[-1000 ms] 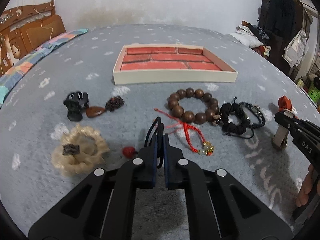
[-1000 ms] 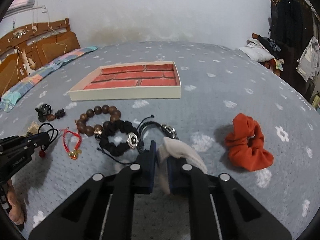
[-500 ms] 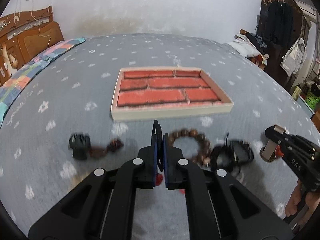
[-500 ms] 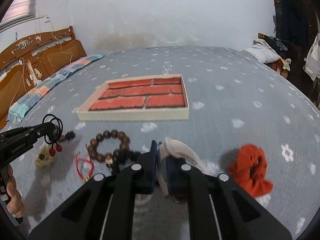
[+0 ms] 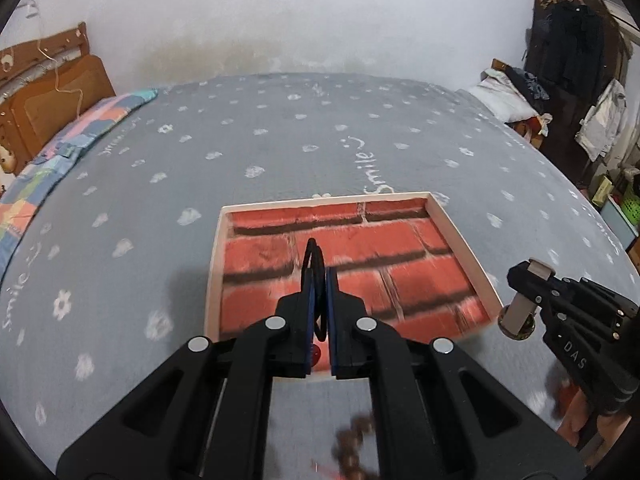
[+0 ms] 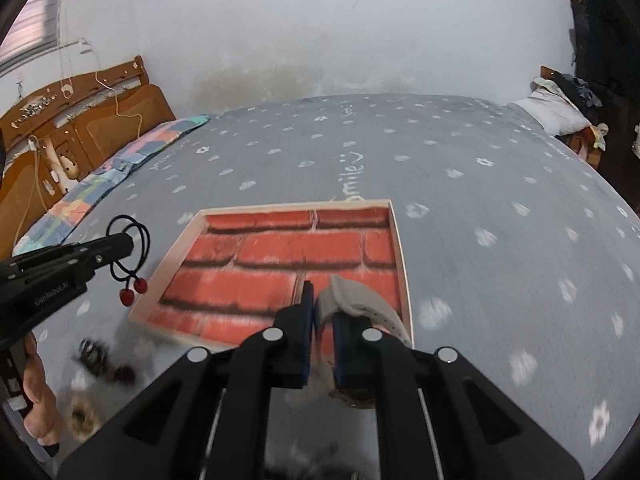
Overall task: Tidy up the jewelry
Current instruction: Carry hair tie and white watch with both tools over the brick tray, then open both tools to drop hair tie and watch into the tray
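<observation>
1. My left claw (image 5: 320,304) was pinched on a black hair tie (image 5: 316,268), its loop standing up between the blue pads. From the right wrist view the same hair tie (image 6: 134,248) hung off the claw tip with two red beads (image 6: 133,291) dangling below, just outside the tray's left wall.
2. My right claw (image 6: 322,320) was clamped on a pale grey watch strap (image 6: 356,296), which curled up and over to the right finger; the watch's round case (image 6: 354,396) showed blurred underneath.
3. In the left wrist view that strap (image 5: 524,304) hung upright from the right claw (image 5: 528,292), just beside the tray's right near corner.
4. The tray (image 5: 214,276), cream-walled with a red brick-pattern floor, lay on the grey flower-print bed cover (image 5: 280,148). Both claws hovered over its near part.
5. Low in the left view, a brown bead bracelet (image 5: 354,440) lay blurred on the cover, nearer than the tray.
6. In the right view, dark small pieces (image 6: 102,362) and a fluffy beige scrunchie (image 6: 82,416) sat blurred near the left hand (image 6: 38,404).
</observation>
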Available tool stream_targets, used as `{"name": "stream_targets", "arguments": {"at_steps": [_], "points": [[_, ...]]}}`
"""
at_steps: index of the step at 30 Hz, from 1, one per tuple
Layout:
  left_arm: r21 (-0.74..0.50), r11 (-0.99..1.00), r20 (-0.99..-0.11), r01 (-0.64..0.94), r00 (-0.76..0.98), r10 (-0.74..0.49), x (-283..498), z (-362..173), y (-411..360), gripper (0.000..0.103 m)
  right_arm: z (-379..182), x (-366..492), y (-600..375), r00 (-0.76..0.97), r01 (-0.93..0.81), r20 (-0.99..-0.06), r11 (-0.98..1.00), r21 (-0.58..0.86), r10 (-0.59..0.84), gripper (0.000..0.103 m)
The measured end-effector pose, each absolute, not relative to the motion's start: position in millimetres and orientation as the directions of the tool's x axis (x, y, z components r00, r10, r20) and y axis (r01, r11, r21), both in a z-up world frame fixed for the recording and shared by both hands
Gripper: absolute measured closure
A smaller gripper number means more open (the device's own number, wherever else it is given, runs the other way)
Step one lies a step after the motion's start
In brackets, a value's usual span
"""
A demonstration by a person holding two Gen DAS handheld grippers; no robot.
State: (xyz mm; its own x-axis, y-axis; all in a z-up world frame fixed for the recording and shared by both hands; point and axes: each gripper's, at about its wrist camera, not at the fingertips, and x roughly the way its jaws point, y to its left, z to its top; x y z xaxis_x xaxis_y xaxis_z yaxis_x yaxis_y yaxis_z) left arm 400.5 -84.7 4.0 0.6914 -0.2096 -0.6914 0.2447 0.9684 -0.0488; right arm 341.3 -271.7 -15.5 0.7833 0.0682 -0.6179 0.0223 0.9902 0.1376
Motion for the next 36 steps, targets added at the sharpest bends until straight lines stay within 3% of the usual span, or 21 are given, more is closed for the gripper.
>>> {"name": "stream_targets", "arguments": {"at_steps": [13, 28, 30, 32, 35, 36], "points": [[-0.048, 0.979, -0.771, 0.197, 0.615, -0.162, 566.7, -62.0, -117.4, 0.099, -60.2, 500.2, -278.8, 0.701, 0.065, -0.711, 0.987, 0.147, 0.060, 0.094], [-0.044, 0.986, -0.810, 0.163, 0.572, -0.131, 606.3, -106.2, -107.2, 0.098, -82.1, 543.2, -282.6, 0.678, 0.082, -0.732, 0.983, 0.162, 0.063, 0.094], [-0.067, 0.984, -0.821, 0.164, 0.552, -0.147, 609.1, -108.2, -105.1, 0.086, -88.0, 543.5, -282.3, 0.651, 0.081, -0.754, 0.980, 0.180, 0.084, 0.094], [-0.056, 0.987, -0.821, 0.151, 0.555, -0.132, 608.4, -109.2, -104.2, 0.066, -93.2, 541.7, -280.1, 0.640, 0.089, -0.765, 0.983, 0.163, 0.069, 0.093], [-0.013, 0.990, -0.832, 0.139, 0.547, -0.088, 607.2, -110.3, -106.4, 0.048, -94.3, 541.2, -278.7, 0.629, 0.090, -0.775, 0.983, 0.163, 0.071, 0.091], [-0.004, 0.990, -0.836, 0.141, 0.543, -0.080, 606.6, -110.4, -106.9, 0.047, -94.6, 541.6, -278.5, 0.625, 0.092, -0.777, 0.983, 0.160, 0.068, 0.091]]}}
